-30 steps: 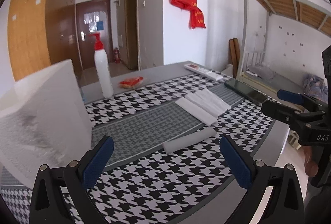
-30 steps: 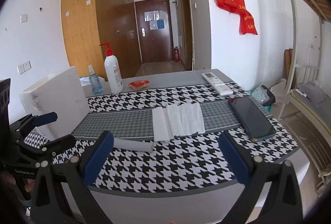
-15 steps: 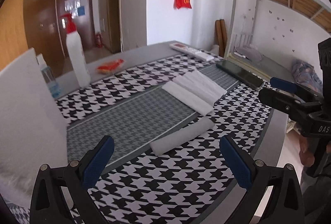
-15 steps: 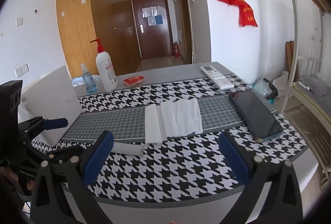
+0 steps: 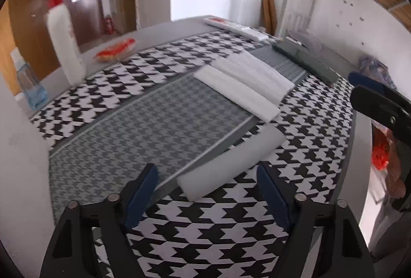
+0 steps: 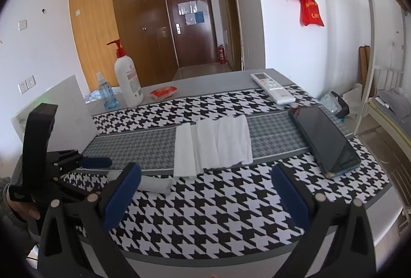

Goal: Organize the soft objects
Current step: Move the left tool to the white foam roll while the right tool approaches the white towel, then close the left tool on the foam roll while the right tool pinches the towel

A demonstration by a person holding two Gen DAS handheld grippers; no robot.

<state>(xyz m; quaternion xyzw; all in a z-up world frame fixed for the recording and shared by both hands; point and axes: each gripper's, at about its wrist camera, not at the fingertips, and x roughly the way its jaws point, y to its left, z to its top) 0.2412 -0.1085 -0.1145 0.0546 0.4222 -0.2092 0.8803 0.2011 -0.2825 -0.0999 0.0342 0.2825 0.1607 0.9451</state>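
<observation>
Left tongs [image 5: 205, 190] spread wide, holding nothing, low over bench [image 5: 179, 23] w/ houndstooth black-and-white runner cloth [image 5: 205, 226]. Small white rolled towel, cylinder shape [image 5: 231, 162], directly ahead of those tongs, just beyond fingertips and roughly between their lines. Long axis runs diagonal: near end towards left finger, far end up and to the right, pointing at folded white cloth stack [image 5: 244, 85]. Roll sits near stack's closest corner on runner's front houndstooth strip, at edge of grey centre band; touching or not, cannot tell.

Right tongs [image 6: 205, 190] also wide, empty, held back at bench's front edge. From that view roll [image 6: 156, 184] lies left of stack [image 6: 213, 144], partly hidden behind right tongs' left finger, w/ left tongs [image 6: 95, 162] hovering close beside it. Left side clearly nearer.

Judgement: approach phase, grasp not yet made. Roll's axis crosses closing line at an angle, so prob. needs slight wrist turn to pinch across short dimension, not along length. Soft fabric, will squash and may unroll if gripped near loose end.

No basket or bin visible. White foam block [image 6: 64, 111] stands upright well left of stack; box or slab, cannot tell.
</observation>
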